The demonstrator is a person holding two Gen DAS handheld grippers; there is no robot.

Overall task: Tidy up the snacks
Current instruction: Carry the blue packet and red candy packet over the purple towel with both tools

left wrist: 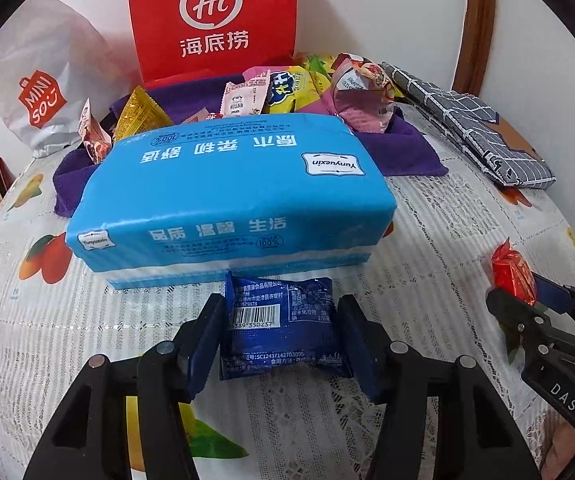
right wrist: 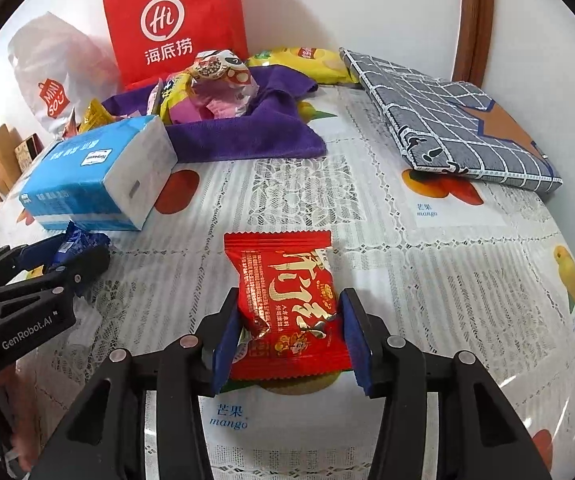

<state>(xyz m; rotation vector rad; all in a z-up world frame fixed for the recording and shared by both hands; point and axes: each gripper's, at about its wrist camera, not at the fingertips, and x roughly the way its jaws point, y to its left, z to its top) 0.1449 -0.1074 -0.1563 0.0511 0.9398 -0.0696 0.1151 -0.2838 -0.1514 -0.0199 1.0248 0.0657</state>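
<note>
A dark blue snack packet (left wrist: 287,340) lies flat on the lace tablecloth just in front of the tissue pack. My left gripper (left wrist: 281,308) is shut on it, both blue pads pressed against its side edges. From the right wrist view the same packet (right wrist: 77,240) shows between the left gripper's fingers (right wrist: 87,264). A red snack packet (right wrist: 283,280) with gold lettering sits in my right gripper (right wrist: 289,312), whose pads squeeze its lower sides and crumple the wrapper. In the left wrist view that red packet (left wrist: 513,276) and the right gripper (left wrist: 527,300) are at the right edge.
A blue tissue pack (left wrist: 227,192) lies across the middle. Behind it a purple cloth (left wrist: 403,148) holds several wrapped snacks (left wrist: 287,88). A red paper bag (left wrist: 211,16) and a white Miniso bag (left wrist: 43,92) stand at the back. A grey checked folded cloth (right wrist: 459,120) lies back right.
</note>
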